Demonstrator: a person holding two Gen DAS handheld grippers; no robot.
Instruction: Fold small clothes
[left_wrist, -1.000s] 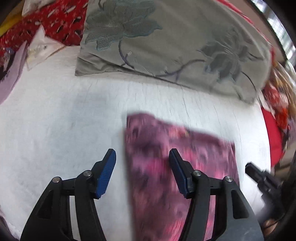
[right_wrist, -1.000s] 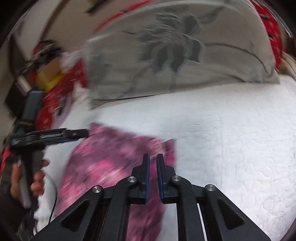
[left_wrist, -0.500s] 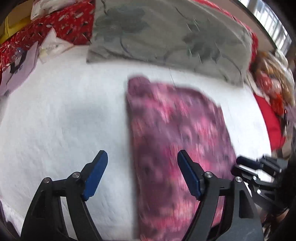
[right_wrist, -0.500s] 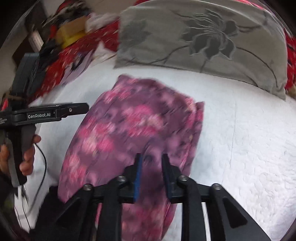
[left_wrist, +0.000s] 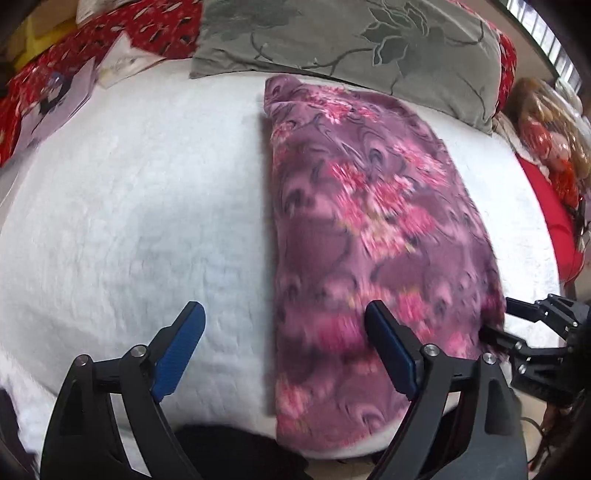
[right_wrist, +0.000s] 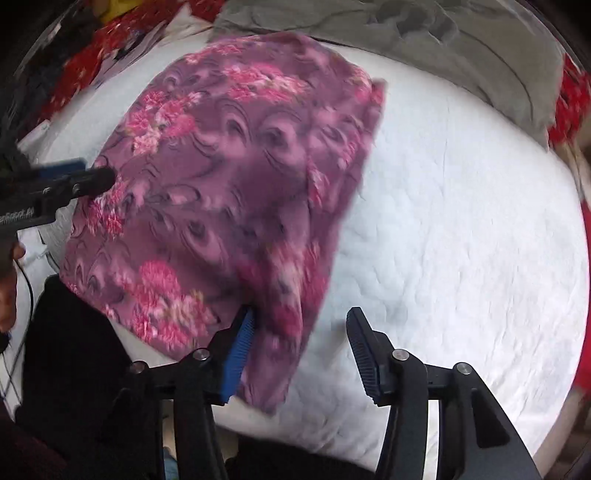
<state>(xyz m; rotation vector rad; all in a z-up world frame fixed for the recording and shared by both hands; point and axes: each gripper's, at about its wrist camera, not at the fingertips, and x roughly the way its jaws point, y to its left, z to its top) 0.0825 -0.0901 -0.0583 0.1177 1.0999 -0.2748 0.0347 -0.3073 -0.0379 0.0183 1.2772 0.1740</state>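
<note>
A purple garment with pink flowers (left_wrist: 373, 221) lies flat on the white quilted bed cover (left_wrist: 129, 206), stretching from the pillow to the near edge. My left gripper (left_wrist: 284, 347) hovers over the garment's near left edge; its jaws are opening wide, and that edge runs between them untouched. In the right wrist view the garment (right_wrist: 229, 177) fills the left half. My right gripper (right_wrist: 303, 350) is at its near right corner with jaws opening; the corner hangs between them against the left blue pad (right_wrist: 240, 347), clear of the other. Each gripper shows at the other view's edge.
A grey pillow with a flower pattern (left_wrist: 369, 40) lies along the far side. Red patterned cloth with papers (left_wrist: 74, 74) is at the far left, red items (left_wrist: 546, 177) at the right. The bed cover's right part (right_wrist: 461, 221) is bare. Dark clothing (right_wrist: 74, 350) is at the near edge.
Both grippers drew back toward the near edge, so the garment now shows at full length. The right jaws went from shut to open; the left jaws spread wider.
</note>
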